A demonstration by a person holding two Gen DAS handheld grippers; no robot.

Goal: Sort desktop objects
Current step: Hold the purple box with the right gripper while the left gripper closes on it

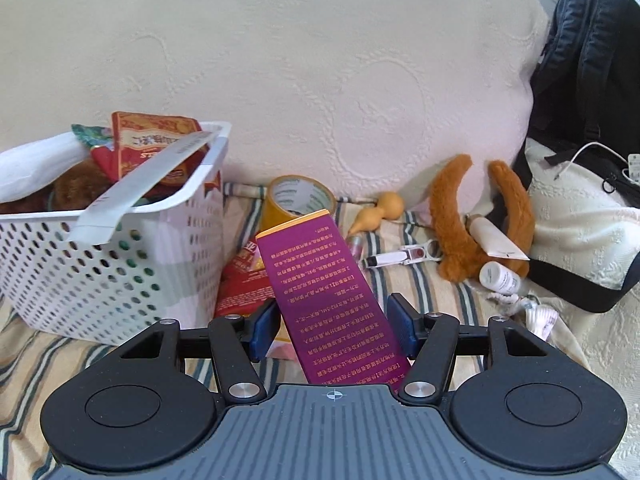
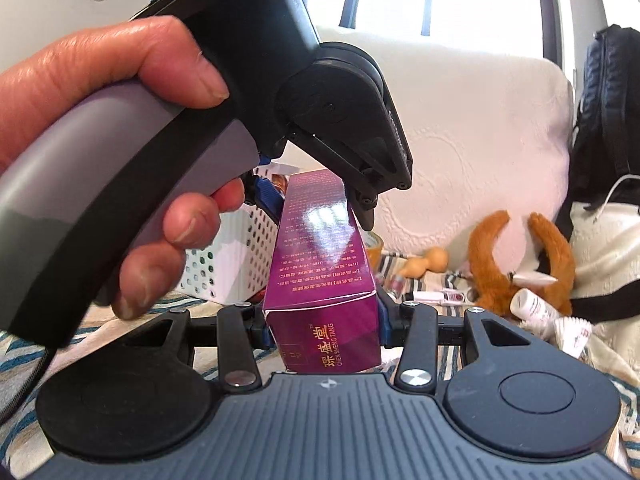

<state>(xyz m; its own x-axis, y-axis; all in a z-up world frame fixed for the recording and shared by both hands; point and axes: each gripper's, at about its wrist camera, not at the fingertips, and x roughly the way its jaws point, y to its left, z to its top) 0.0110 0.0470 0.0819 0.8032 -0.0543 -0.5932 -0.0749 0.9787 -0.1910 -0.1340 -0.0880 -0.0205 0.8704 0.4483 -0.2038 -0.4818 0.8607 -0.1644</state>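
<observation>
Purple box point(image 2: 320, 312) is sitting closest to the right wrist lens, its end flap with gold lettering facing the camera. Right gripper point(image 2: 324, 320) is clamping it, blue pads pressing on both long sides near that end. The box is running away from the gripper, tilting upward toward its far end.

At that far end, left gripper point(image 2: 316, 200) is coming down from above and gripping the same box; one blue pad is showing at the box's left edge, a black finger at its right. A hand point(image 2: 132, 168) is wrapping round the grey-and-black handle of that left tool, upper left of the right gripper.

From the left wrist, the purple box point(image 1: 320, 292) is lying between the left gripper point(image 1: 332, 326) fingers, skewed, with its orange-edged end pointing ahead. The right pad is touching the box; contact on the left pad is harder to judge here.

Ahead and to the left of the left gripper, a white perforated basket point(image 1: 120, 280) is standing, filled with packets. A red packet point(image 1: 240, 284) is lying just beside the basket's base. Straight ahead behind the box, a tape roll point(image 1: 300, 196) is resting. Ahead to the right: a small gourd point(image 1: 380, 210), a brown plush piece point(image 1: 456, 220), a white tube point(image 1: 496, 240) and a white bottle point(image 1: 500, 278), all on striped cloth point(image 1: 424, 292).
</observation>
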